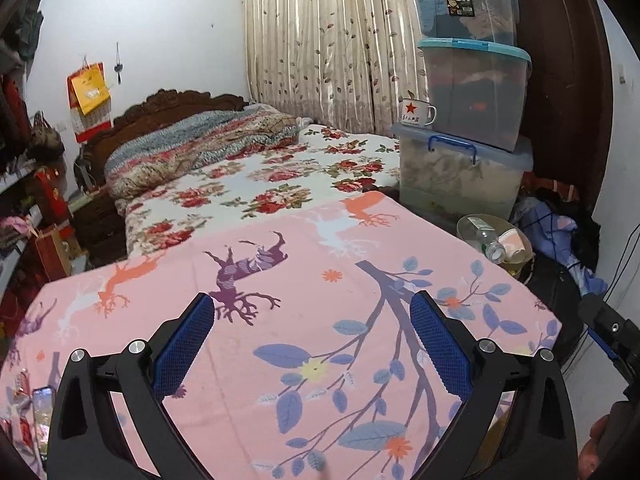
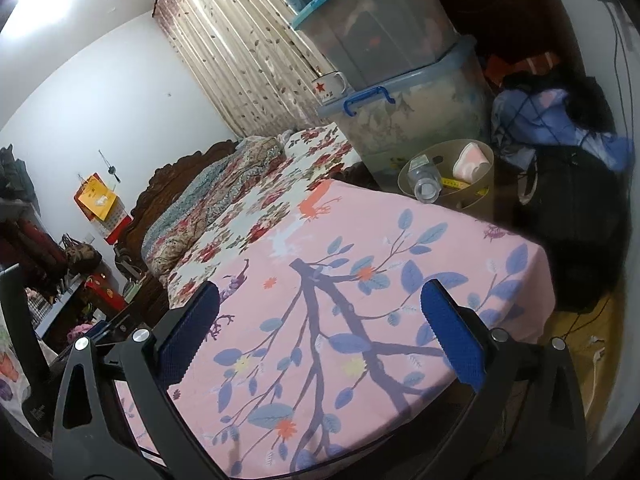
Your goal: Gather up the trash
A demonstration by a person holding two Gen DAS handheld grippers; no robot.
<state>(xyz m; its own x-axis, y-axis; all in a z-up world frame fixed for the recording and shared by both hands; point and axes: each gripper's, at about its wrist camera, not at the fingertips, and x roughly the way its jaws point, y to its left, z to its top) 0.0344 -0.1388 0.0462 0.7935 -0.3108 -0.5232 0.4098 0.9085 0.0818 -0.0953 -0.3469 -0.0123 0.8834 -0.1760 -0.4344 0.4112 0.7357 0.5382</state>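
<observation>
Right wrist view: found round tan plastic bin [image 2: 476,196] holding clear bottle [image 2: 425,182] and crumpled cup [image 2: 472,164] beyond pink cloth's [image 2: 360,312] far-right edge (nearer right gripper [image 2: 320,328]), left gripper [image 1: 312,340] likewise wide open, empty.

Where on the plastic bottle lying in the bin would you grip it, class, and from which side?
Grip the plastic bottle around its clear body, coming from above through the open top of the bin. It lies tilted with one end poking over the rim, so that raised part is probably the easiest reach for an open hand-held gripper.
</observation>
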